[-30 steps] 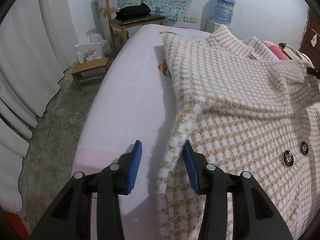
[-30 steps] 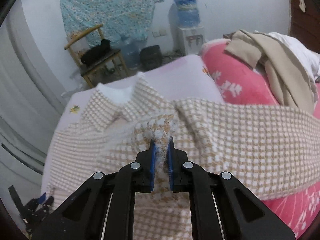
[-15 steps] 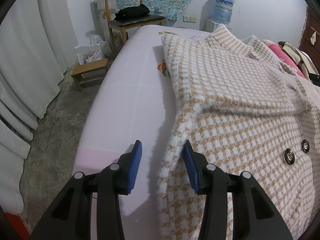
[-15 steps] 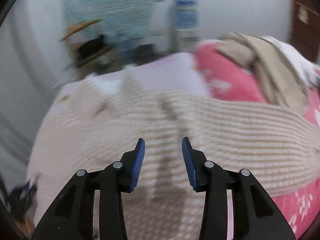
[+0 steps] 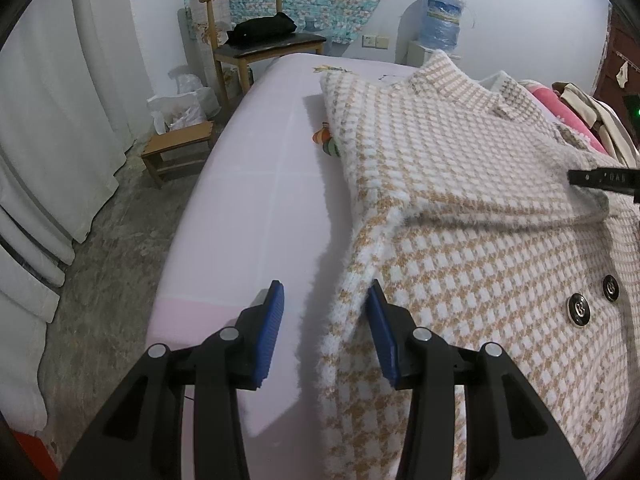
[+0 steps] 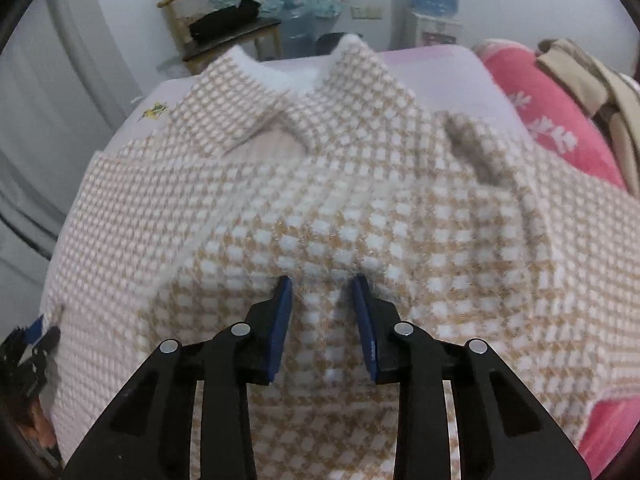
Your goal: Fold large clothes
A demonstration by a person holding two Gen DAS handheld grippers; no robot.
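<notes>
I count: one houndstooth coat (image 5: 460, 184) on one bed (image 5: 248, 208). Two dark buttons (image 5: 579, 311) visible on coat. One wooden chair (image 5: 256, 36), one low stool (image 5: 178, 152), one water bottle (image 5: 440, 18). One pink blanket (image 6: 548, 120). Two grippers: left gripper (image 5: 325, 330), right gripper (image 6: 321, 322).

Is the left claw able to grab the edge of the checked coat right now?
Probably yes. The left claw stands open with the checked coat's fluffy edge between its fingers, and nothing blocks it.
</notes>
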